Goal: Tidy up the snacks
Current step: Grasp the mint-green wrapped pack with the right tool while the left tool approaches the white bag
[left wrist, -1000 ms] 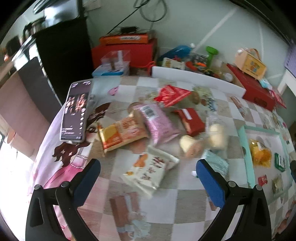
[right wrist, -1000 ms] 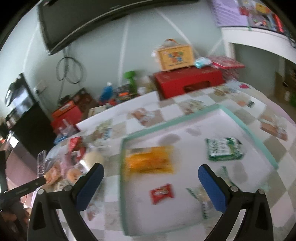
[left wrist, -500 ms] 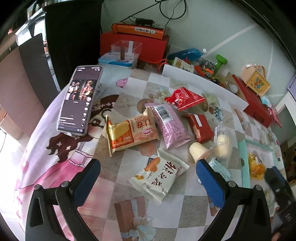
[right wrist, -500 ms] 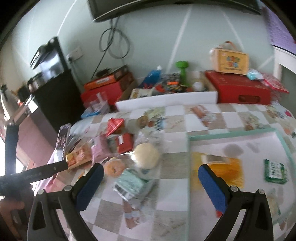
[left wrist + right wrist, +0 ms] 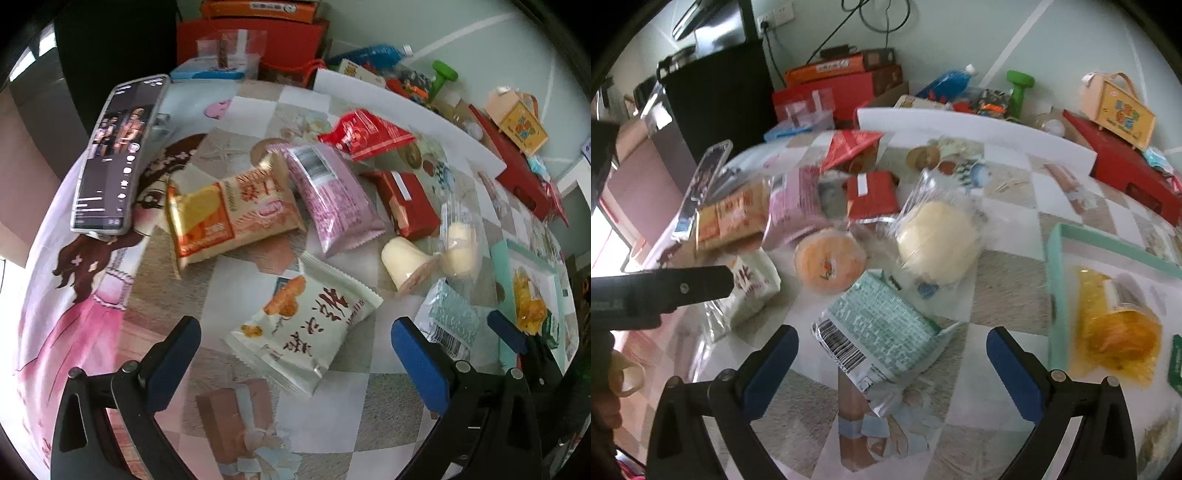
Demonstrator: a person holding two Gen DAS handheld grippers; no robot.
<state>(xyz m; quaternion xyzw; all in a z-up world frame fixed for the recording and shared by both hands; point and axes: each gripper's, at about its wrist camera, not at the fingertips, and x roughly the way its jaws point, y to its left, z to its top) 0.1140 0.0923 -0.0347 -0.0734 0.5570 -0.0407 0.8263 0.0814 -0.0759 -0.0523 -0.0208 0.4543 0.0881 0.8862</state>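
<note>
Loose snacks lie on the patterned tablecloth. My left gripper (image 5: 294,332) is open, low over a white packet (image 5: 306,317) that lies between its fingers. Beyond it lie an orange packet (image 5: 229,218), a pink packet (image 5: 332,199), a red packet (image 5: 365,134), a red box (image 5: 406,203), a jelly cup (image 5: 402,264) and a wrapped bun (image 5: 460,247). My right gripper (image 5: 891,336) is open over a teal packet (image 5: 882,332), with the bun (image 5: 936,240) and the jelly cup (image 5: 829,258) just past it. A teal-rimmed tray (image 5: 1056,266) on the right holds a yellow packet (image 5: 1115,325).
A phone (image 5: 114,155) lies at the table's left edge. Red boxes (image 5: 1123,166), a blue bottle (image 5: 945,83), a small yellow case (image 5: 1119,107) and other clutter line the far side by the wall. The left gripper's arm (image 5: 665,288) crosses the right wrist view's left side.
My right gripper swung left, off the tray and over the snack pile to the teal packet. My left gripper came down closer to the white packet.
</note>
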